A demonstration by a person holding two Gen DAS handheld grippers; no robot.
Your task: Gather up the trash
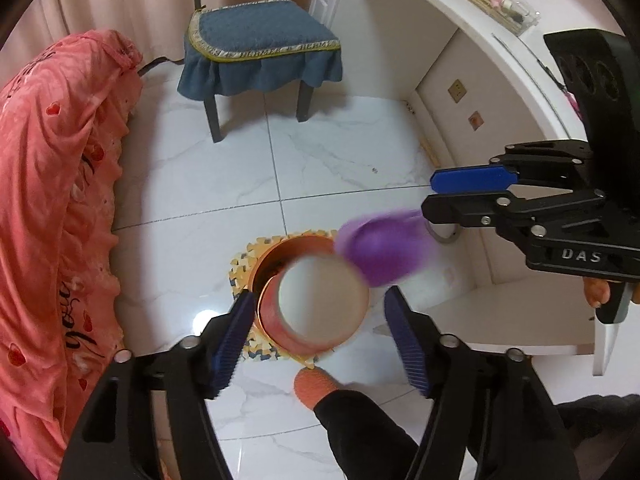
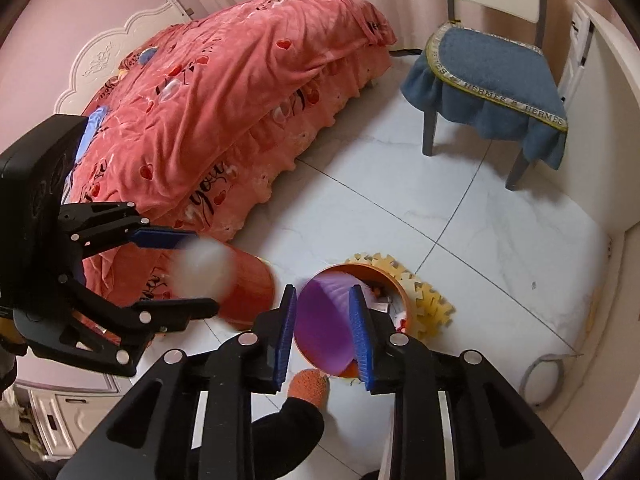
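Note:
An orange bin (image 1: pixel 296 245) (image 2: pixel 384 276) stands on a yellow foam mat (image 1: pixel 240 268) (image 2: pixel 434 304) on the tiled floor. A red paper cup (image 1: pixel 320 300) (image 2: pixel 244 288) with a white inside hangs blurred over the bin between the spread pads of my left gripper (image 1: pixel 320 298) (image 2: pixel 202 272), and a gap shows beside it. A purple cup (image 1: pixel 380 252) (image 2: pixel 324 328), blurred too, is over the bin's mouth. In the left wrist view it is just off the fingertips of my right gripper (image 1: pixel 429 195) (image 2: pixel 323 292), which is open.
A bed with a pink-red quilt (image 2: pixel 224 120) lies left of the bin. A chair with a blue cushion (image 1: pixel 256 40) stands beyond it, a white desk (image 1: pixel 480 32) to the right. A tape roll (image 2: pixel 540 376) lies by the desk. A black-clad limb tipped in orange (image 1: pixel 316 388) is beside the mat.

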